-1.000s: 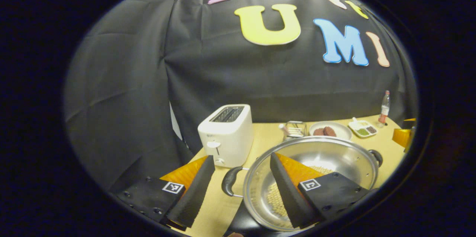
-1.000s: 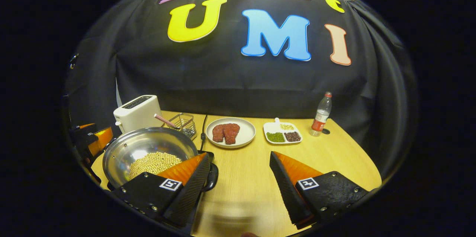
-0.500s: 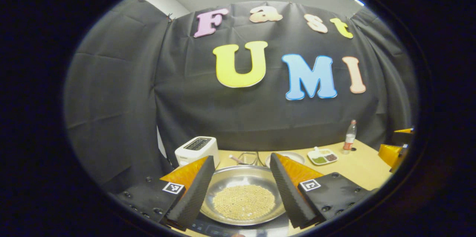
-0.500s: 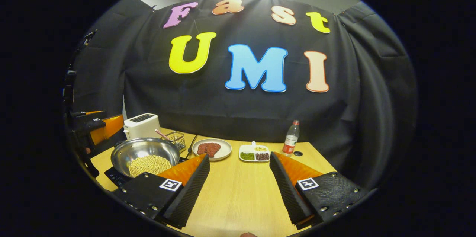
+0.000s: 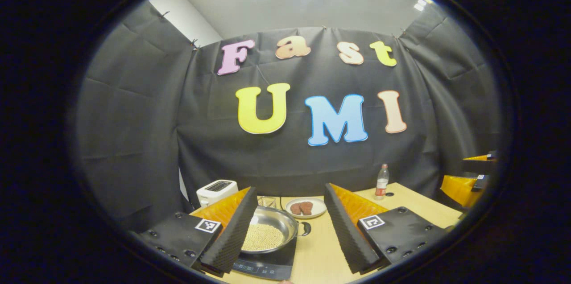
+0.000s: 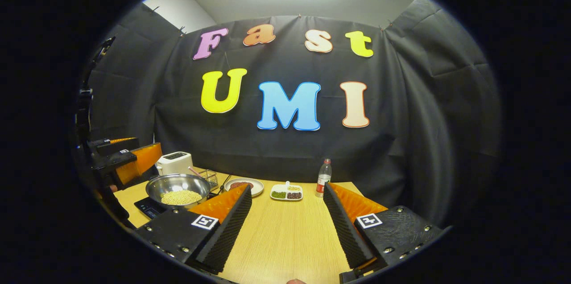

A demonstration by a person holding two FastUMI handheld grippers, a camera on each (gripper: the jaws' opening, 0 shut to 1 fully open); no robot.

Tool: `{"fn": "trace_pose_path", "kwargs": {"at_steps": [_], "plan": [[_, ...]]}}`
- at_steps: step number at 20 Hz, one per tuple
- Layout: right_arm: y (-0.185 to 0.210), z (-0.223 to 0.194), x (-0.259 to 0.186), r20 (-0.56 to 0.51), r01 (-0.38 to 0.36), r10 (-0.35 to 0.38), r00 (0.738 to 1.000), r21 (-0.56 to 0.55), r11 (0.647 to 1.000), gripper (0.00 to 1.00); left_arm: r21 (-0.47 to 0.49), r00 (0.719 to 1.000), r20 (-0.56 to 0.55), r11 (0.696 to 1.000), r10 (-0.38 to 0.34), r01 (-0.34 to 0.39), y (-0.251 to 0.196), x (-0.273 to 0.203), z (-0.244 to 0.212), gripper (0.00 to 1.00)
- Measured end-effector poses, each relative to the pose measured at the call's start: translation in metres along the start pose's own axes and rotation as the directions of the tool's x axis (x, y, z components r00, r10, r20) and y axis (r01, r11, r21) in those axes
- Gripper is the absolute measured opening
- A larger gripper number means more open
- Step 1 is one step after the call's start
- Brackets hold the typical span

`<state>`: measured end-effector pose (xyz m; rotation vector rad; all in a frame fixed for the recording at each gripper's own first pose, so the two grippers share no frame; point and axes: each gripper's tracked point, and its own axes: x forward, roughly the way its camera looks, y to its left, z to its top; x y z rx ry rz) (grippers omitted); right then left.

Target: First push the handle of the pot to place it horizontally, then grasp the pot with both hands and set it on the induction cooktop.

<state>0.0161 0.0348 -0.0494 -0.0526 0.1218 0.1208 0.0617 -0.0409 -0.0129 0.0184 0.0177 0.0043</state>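
A steel pot (image 5: 272, 230) holding pale beans sits on the black induction cooktop (image 5: 267, 267); one black side handle (image 5: 305, 228) points to the right. My left gripper (image 5: 290, 192) hangs open, back from the pot and above it, with nothing between its fingers. In the right gripper view the pot (image 6: 178, 187) and cooktop (image 6: 148, 207) lie at the far left. There the left gripper (image 6: 131, 161) hovers over the table's left edge. My right gripper (image 6: 287, 186) is open over bare table, well to the right of the pot. It shows again, as the right gripper (image 5: 468, 181), at the left gripper view's right edge.
Behind the pot stand a white toaster (image 6: 175, 162) and a small wire basket (image 6: 209, 178). A plate with meat (image 6: 243, 185), a divided dish of beans (image 6: 287, 192) and a plastic bottle (image 6: 324, 178) line the back. The wooden table (image 6: 285, 235) runs toward me.
Both grippers have drawn back and up from the pot, staying open. The pot rests on the cooktop and looks smaller and farther away in both views.
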Motion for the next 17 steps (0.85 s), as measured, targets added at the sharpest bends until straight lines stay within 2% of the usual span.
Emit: {"fn": "trace_pose_path", "kwargs": {"at_steps": [4, 5, 9, 11, 17], "plan": [[-0.008, 0.012, -0.023, 0.042, 0.004, -0.005, 0.999, 0.024, 1.0, 0.97, -0.001, 0.999, 0.041, 1.0, -0.004, 0.004, -0.001, -0.036, 0.023, 0.97], [-0.011, 0.017, -0.031, 0.055, 0.004, -0.005, 0.998, 0.03, 1.0, 0.97, -0.003, 0.999, 0.045, 1.0, -0.003, 0.003, 0.003, -0.043, 0.025, 1.0], [-0.005, 0.029, -0.052, 0.072, 0.003, -0.006, 0.997, 0.048, 0.999, 0.97, -0.016, 0.999, 0.051, 1.0, 0.01, -0.009, 0.023, -0.068, 0.032, 1.0], [-0.005, 0.036, -0.056, 0.089, 0.01, -0.013, 0.996, 0.042, 0.999, 0.97, -0.01, 0.997, 0.072, 1.0, 0.014, -0.013, 0.033, -0.08, 0.04, 0.97], [0.008, 0.041, -0.074, 0.092, 0.017, -0.021, 0.996, 0.049, 0.999, 0.97, -0.012, 0.996, 0.087, 1.0, -0.004, 0.005, 0.046, -0.096, 0.044, 1.0]]}}
